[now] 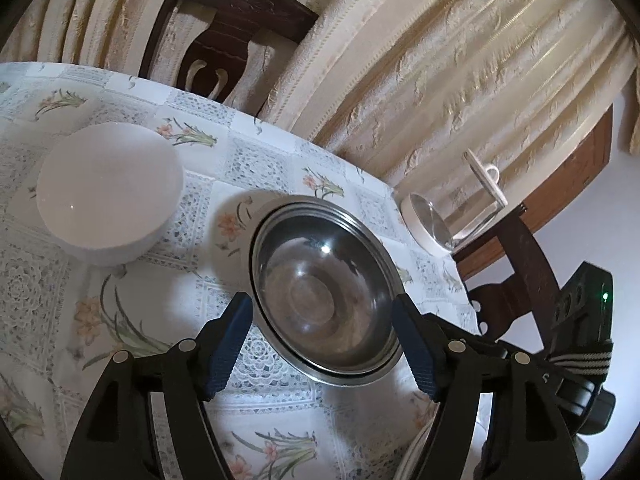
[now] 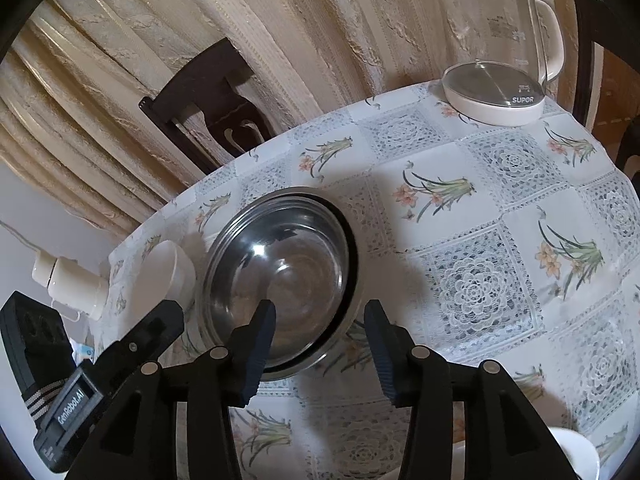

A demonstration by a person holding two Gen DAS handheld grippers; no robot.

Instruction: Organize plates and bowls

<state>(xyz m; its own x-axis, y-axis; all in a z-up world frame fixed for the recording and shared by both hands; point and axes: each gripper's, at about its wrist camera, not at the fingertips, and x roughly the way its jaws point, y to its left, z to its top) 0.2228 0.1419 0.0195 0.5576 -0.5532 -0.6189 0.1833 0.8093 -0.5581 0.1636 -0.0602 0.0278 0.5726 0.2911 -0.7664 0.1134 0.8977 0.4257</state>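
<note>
Floral-tiled tablecloth (image 1: 256,160) on a table (steel bowl (image 1: 320,292), white plate stack (image 1: 108,196), glass kettle (image 2: 496,96))

1. The steel bowl (image 1: 324,292) sits on the desk (image 1: 132,300), with the stack of plates (image 1: 108,196) to its left.
2. The kettle (image 2: 500,48) stands behind the bowl at the desk's far edge.
3. A chair (image 1: 224,36) stands behind the desk.
</note>
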